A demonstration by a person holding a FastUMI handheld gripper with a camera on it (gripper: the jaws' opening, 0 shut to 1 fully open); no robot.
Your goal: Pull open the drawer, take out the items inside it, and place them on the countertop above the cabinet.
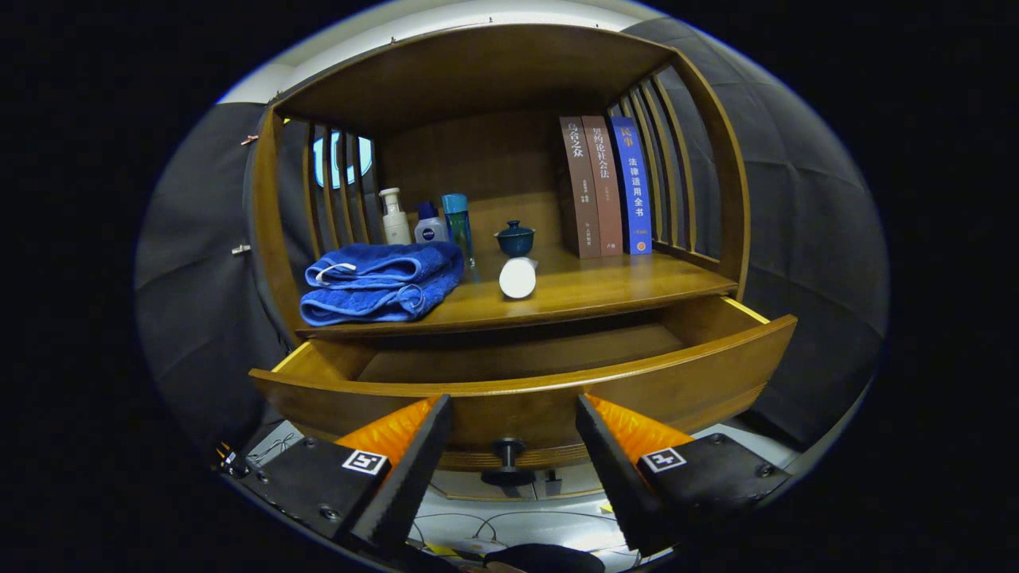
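gripper (513,414) open | drawer (525,390) out (contents hidden) | knob (508,459) seemingly untouched

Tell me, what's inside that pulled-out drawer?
The drawer stands open, and the part of its floor in view is bare wood. Its tall front panel hides the near part. The open gripper flanks the knob, fingers not touching it.

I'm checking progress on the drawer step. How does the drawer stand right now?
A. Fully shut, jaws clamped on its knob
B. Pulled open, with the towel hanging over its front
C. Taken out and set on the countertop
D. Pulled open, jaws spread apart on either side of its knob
D: the drawer juts out below the countertop with its inside exposed, and the gripper is open, the knob untouched between its jaws.
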